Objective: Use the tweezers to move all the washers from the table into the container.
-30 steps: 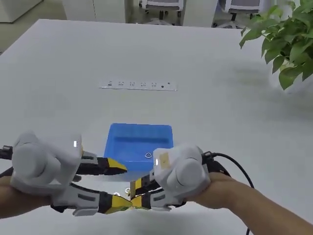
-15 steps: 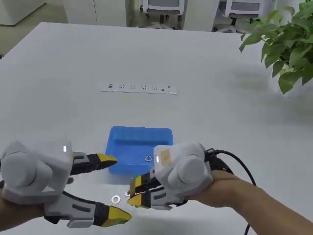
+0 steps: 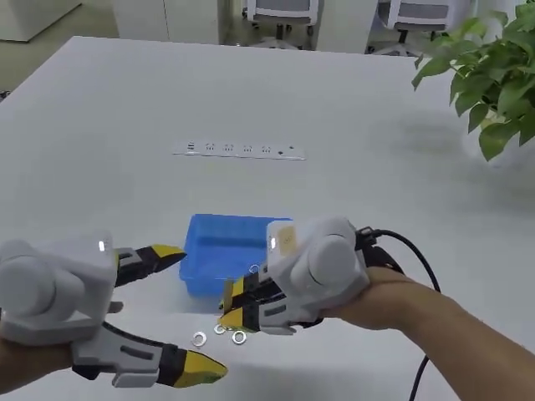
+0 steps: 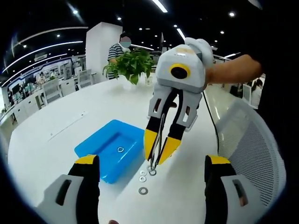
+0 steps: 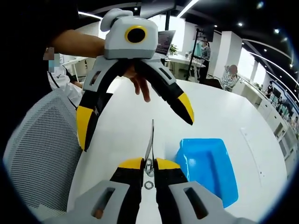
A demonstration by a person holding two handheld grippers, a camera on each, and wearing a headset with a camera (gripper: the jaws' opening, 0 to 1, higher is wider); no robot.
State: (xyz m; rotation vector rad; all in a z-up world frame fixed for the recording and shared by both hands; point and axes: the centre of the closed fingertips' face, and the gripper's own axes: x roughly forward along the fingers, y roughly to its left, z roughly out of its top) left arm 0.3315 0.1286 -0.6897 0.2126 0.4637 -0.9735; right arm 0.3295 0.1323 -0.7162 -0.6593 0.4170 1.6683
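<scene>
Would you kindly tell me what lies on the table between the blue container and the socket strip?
Nothing: in the head view, the white table between the blue container and the socket strip is bare.

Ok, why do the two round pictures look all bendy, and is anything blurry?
Left gripper view: fisheye lens, so the table curves and the ceiling lights bend. Right gripper view: same bending, yet the tweezers look sharp. Head view: straight lines, even light, soft shadows by the blue box.
</scene>
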